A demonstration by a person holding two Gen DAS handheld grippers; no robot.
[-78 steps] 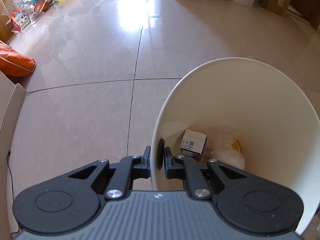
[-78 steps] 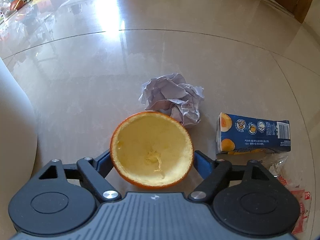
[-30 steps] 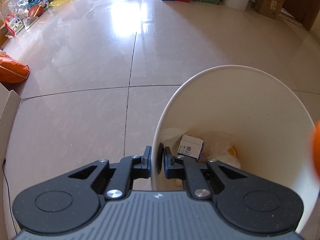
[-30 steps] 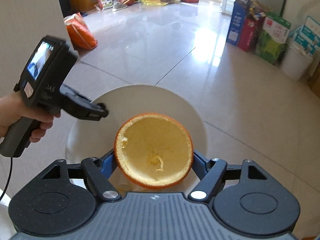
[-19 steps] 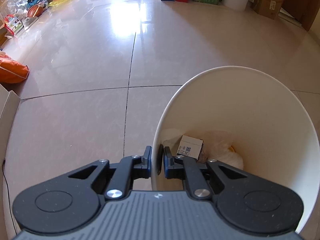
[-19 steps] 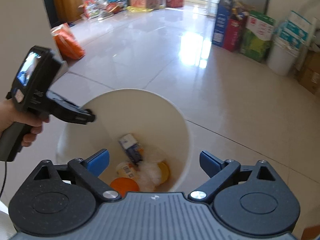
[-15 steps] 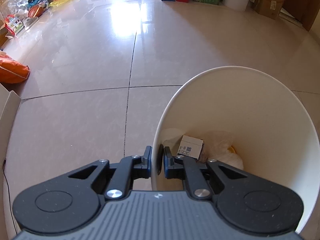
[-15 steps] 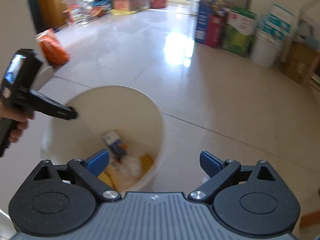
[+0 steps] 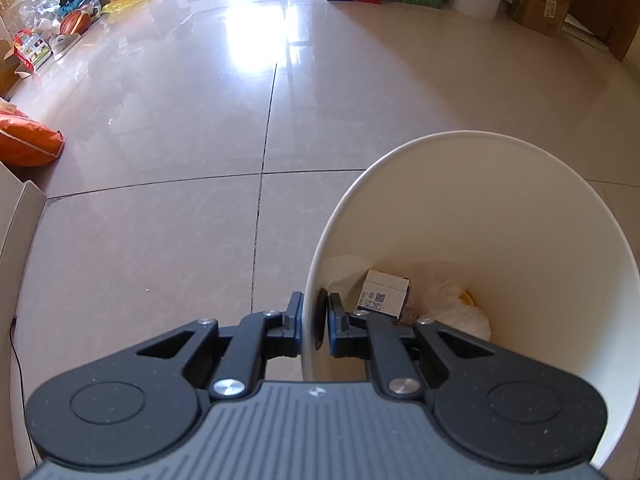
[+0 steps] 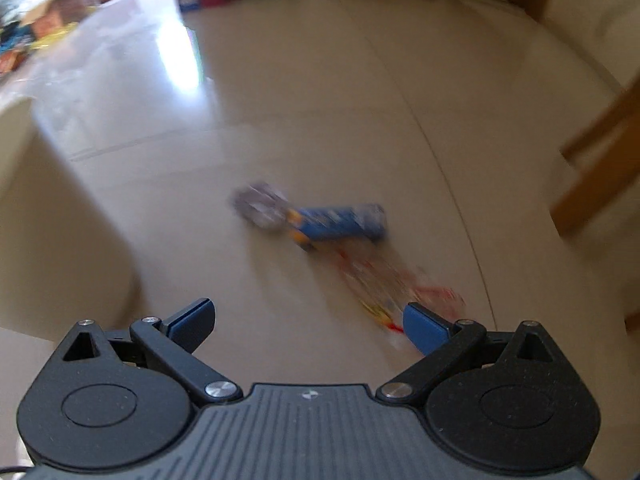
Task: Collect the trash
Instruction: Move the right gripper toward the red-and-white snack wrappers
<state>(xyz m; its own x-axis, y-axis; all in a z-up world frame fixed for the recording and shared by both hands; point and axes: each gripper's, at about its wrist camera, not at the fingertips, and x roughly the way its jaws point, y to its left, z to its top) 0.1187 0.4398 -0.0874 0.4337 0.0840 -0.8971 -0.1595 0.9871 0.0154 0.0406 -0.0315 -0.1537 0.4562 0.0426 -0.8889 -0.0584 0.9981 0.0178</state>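
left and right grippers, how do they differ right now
The left gripper is shut, its fingers pinching the rim of the white bin; the right gripper is wide open and empty. The left sits at the bin; the right faces the blue carton lying on the floor. Both share one black build.

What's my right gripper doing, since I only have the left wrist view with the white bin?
Observer: The right gripper is open and empty, pointed at the floor beside the bin.
Operator: Any trash left out there?
Observer: Yes, a blue carton lies on the tiles ahead of it, though the picture is motion-blurred.
Operator: Anything else near it?
Observer: A crumpled paper ball sits at the carton's left end, and a clear wrapper with red print lies nearer, by the gripper's right finger.
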